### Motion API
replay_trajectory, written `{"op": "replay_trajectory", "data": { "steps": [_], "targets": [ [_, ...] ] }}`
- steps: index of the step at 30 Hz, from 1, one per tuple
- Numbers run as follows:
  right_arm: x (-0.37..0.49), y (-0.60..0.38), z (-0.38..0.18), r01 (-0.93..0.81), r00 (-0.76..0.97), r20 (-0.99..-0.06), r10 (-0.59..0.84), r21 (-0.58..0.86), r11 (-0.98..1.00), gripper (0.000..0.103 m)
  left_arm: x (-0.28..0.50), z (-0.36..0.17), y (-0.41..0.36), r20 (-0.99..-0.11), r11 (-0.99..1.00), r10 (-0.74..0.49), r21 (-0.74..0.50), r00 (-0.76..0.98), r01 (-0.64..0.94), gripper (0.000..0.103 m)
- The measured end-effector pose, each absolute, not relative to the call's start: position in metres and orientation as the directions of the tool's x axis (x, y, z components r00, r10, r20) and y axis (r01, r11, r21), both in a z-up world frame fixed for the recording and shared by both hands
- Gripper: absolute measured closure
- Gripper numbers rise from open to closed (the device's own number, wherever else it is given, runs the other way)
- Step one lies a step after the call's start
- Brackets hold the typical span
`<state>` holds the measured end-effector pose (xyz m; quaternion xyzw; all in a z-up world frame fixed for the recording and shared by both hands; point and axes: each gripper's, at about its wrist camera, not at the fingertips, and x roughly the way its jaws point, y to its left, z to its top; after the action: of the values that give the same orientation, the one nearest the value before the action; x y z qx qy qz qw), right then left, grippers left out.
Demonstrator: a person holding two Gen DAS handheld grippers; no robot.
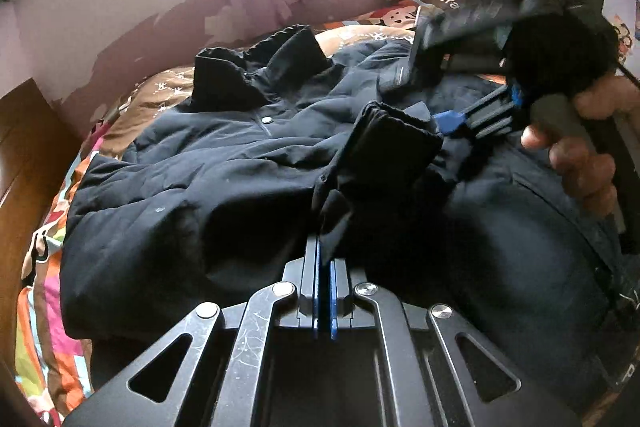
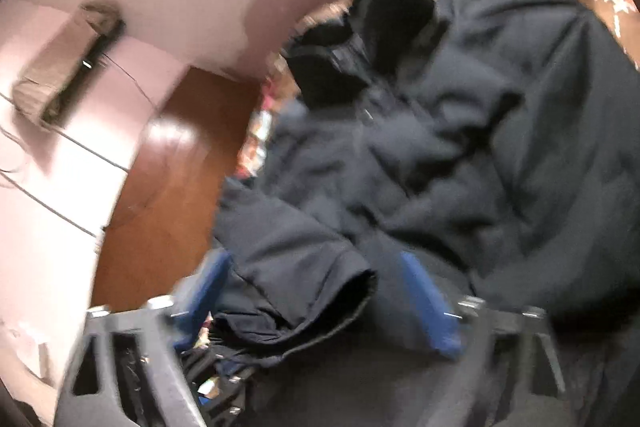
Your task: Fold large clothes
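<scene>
Pinching a dark jacket (image 1: 208,163) cuff, left gripper (image 1: 325,267); right gripper (image 2: 320,291) jaws spread; no legible writing.

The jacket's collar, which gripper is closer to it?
Probably right. The right gripper hovers open beside the sleeve cuff, nearer the collar. The left gripper pinches jacket fabric farther down.
</scene>
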<state>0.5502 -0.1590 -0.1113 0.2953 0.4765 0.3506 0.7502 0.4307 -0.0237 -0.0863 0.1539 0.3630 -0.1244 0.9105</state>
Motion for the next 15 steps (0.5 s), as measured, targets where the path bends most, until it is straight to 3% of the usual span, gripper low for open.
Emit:
{"op": "replay_trajectory", "data": {
  "steps": [1,2,4,7,11,15],
  "targets": [
    [0.550,-0.157,-0.115,-0.236,0.289,-0.533,0.795,0.765,0.599,0.054,0.430,-0.087,-0.024,-0.698,0.921,-0.117,0.191,0.706,0.340,0.101],
    [0.549,-0.154,-0.119,-0.228,0.276,-0.555,0.785,0.755,0.615,0.057,0.430,-0.088,-0.025,-0.696,0.920,-0.114,0.195,0.709,0.340,0.101],
    [0.549,-0.155,-0.123,-0.219,0.273,-0.567,0.777,0.750,0.624,0.082,0.428,-0.092,-0.026,-0.695,0.918,-0.103,0.210,0.711,0.338,0.100],
    [0.549,-0.159,-0.123,-0.216,0.269,-0.566,0.779,0.753,0.622,0.087,0.421,-0.091,-0.026,-0.689,0.920,-0.103,0.209,0.718,0.333,0.097],
    [0.546,-0.160,-0.120,-0.229,0.257,-0.560,0.788,0.757,0.612,0.092,0.407,-0.084,-0.015,-0.677,0.938,-0.170,0.111,0.716,0.327,0.089],
    [0.543,-0.160,-0.102,-0.300,0.309,-0.561,0.768,0.709,0.638,0.094,0.396,-0.067,0.002,-0.637,0.961,-0.196,0.027,0.746,0.276,0.055]
  ]
}}
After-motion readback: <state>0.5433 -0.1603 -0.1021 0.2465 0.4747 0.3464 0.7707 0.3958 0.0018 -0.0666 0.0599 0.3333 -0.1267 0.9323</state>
